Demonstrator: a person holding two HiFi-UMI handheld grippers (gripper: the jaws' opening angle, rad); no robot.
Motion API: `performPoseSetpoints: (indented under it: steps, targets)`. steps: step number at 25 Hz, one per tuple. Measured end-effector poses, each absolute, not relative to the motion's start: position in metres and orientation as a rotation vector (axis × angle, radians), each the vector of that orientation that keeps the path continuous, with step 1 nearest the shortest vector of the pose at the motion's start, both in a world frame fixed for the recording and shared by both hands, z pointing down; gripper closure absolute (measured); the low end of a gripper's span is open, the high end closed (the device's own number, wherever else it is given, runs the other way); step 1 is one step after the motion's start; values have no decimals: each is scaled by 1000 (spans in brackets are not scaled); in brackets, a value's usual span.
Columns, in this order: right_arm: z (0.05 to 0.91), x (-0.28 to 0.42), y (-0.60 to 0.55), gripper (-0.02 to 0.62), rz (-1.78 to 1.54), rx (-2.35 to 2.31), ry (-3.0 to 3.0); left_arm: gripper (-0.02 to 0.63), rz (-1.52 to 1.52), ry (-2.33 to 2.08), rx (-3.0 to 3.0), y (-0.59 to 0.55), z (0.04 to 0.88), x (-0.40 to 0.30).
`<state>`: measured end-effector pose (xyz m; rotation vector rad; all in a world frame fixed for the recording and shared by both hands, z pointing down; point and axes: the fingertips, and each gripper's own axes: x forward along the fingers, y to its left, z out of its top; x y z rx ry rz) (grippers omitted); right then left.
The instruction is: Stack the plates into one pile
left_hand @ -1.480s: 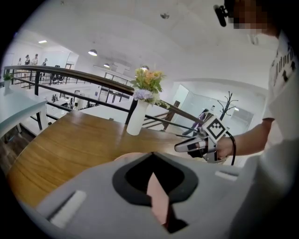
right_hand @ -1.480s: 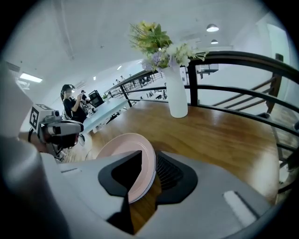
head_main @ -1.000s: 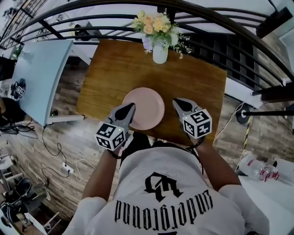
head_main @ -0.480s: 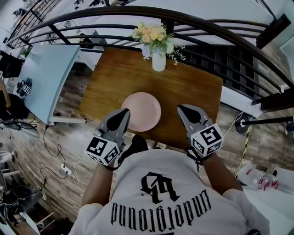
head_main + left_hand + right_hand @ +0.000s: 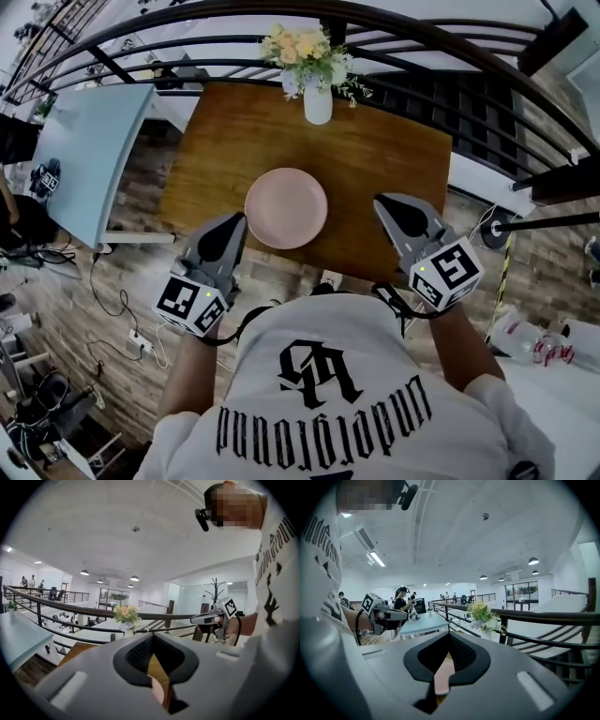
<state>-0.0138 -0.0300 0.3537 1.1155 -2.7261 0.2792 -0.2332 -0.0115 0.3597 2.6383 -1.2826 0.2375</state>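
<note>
A pink plate [image 5: 286,207], or a pile of them seen as one disc, lies in the middle of the brown wooden table [image 5: 375,159]. My left gripper [image 5: 234,221] hangs just off the table's near edge, left of the plate and apart from it, jaws shut and empty. My right gripper [image 5: 386,204] sits over the near right edge, also shut, holding nothing. In the left gripper view a sliver of the plate [image 5: 158,693] shows through the slit between the jaws. The right gripper view shows the same pink sliver [image 5: 442,677].
A white vase of flowers [image 5: 317,105] stands at the table's far edge. A dark curved railing [image 5: 450,56] runs behind the table. A light blue table [image 5: 84,159] stands to the left, with cables on the wooden floor [image 5: 122,309].
Both grippers have drawn back from the plate toward the person, the left going down-left and the right down-right. The plate has stayed where it was.
</note>
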Motion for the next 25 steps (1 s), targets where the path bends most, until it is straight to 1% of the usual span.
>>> performPoseSetpoints:
  steps: [5, 10, 20, 25]
  targets:
    - [342, -23, -2, 592, 255, 1166, -2699, 560, 209, -1244, 2679, 8, 346, -250]
    - [338, -51, 34, 592, 245, 1223, -2675, 560, 182, -1196, 2716, 40, 337, -284]
    - [332, -145, 126, 592, 213, 1348, -2647, 560, 117, -1139, 2816, 121, 322, -377]
    - [329, -182, 180, 592, 192, 1363, -2653, 560, 107, -1090, 2835, 165, 325, -402]
